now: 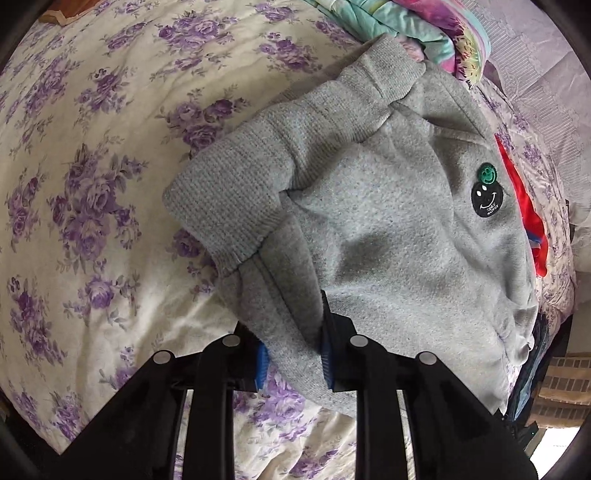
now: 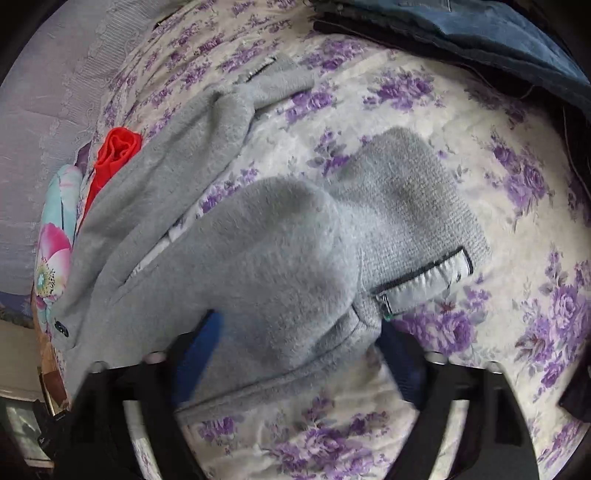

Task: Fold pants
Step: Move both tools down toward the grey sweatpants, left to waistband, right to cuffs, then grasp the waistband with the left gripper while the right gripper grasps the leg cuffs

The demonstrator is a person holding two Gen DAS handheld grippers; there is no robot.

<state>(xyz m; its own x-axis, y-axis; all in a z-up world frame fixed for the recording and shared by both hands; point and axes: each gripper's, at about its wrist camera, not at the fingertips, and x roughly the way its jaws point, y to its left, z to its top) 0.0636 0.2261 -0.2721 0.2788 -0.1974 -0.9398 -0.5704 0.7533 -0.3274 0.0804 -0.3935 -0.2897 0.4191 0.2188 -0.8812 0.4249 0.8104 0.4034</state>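
Observation:
Grey fleece pants (image 1: 369, 221) lie bunched on the flowered bedspread (image 1: 92, 184), with ribbed cuffs folded over and a smiley patch (image 1: 487, 199) on the right. My left gripper (image 1: 295, 362) is shut on a fold of the grey fabric at its near edge. In the right wrist view the same pants (image 2: 277, 258) show a ribbed waistband with a white label (image 2: 424, 284). My right gripper (image 2: 295, 354) has its blue fingers (image 2: 199, 350) spread wide on either side of the fabric, which drapes between them.
A red garment (image 1: 524, 206) lies beyond the pants, also in the right wrist view (image 2: 114, 155). A colourful folded blanket (image 1: 406, 26) sits at the far edge. Dark blue clothing (image 2: 480, 29) is piled at the top of the right wrist view.

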